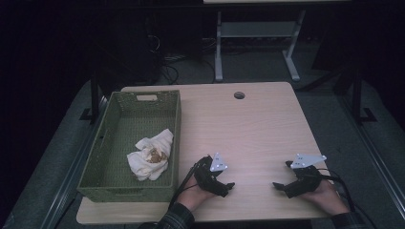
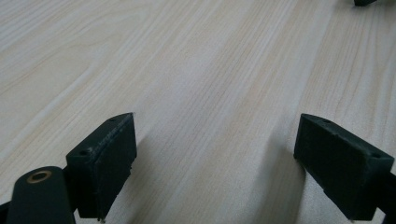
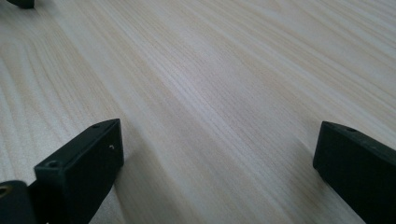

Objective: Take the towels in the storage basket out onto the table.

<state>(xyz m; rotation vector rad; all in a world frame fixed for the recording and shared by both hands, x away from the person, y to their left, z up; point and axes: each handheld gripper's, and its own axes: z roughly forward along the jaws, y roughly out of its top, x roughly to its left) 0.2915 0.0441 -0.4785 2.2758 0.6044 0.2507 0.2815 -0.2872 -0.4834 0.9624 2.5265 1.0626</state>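
Both black claws — left claw [image 1: 230, 187] and right claw [image 1: 277, 185] — rest low on the pale wood-grain surface [image 1: 258, 124], tips facing each other, jaws spread wide around bare wood, well apart from the crumpled white cloth [image 1: 150, 155] lying in the green woven basket [image 1: 119, 102] at left.

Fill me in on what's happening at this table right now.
A person rests both hands on the wooden table, a two-jaw tool in each. The left tool and the right tool point toward each other, jaws open with nothing between them. To the left, a green woven basket holds a crumpled white cloth with something brownish tucked in it. Neither tool touches the basket or cloth.
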